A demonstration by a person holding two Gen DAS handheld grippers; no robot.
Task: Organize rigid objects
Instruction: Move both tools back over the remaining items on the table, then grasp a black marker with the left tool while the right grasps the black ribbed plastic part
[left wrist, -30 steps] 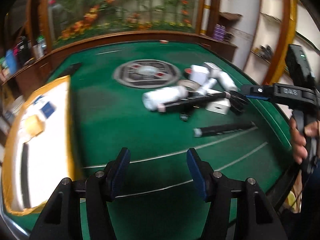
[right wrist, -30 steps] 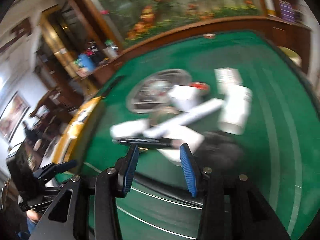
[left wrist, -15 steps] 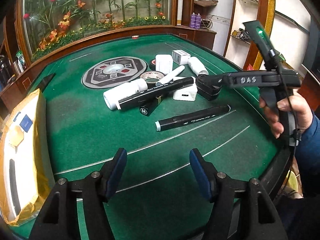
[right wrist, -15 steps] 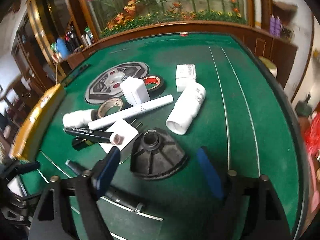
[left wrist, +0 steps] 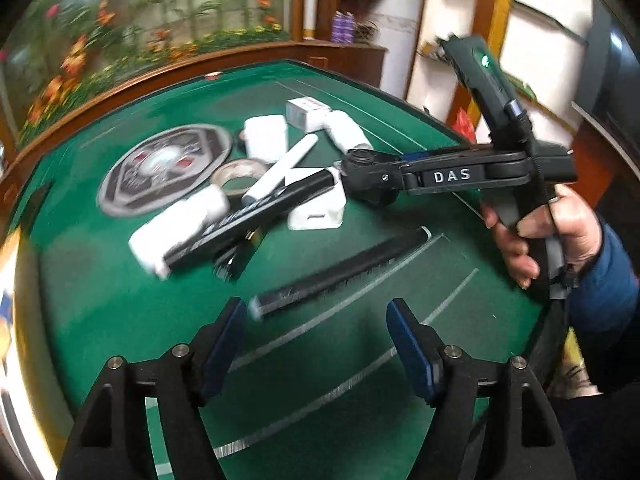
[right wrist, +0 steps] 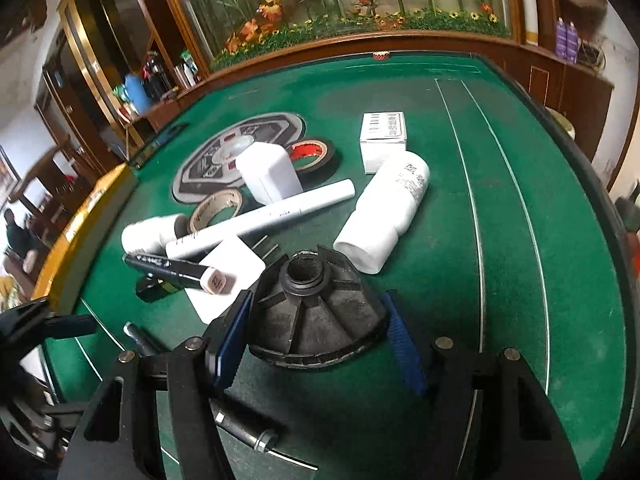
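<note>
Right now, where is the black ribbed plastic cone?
In the right wrist view, the black ribbed plastic cone sits low and central on the green felt table, between the right gripper pads, just below the white cylindrical bottle.

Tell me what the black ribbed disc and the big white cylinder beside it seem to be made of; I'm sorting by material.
The black ribbed disc looks like moulded hard plastic, matte and dusty grey: radial ribs and a threaded-looking central collar suggest moulding. The big white cylinder looks like smooth, slightly glossy plastic with a stepped end and a printed label; it could be a pipe fitting or a bottle, I can't tell which.
</note>
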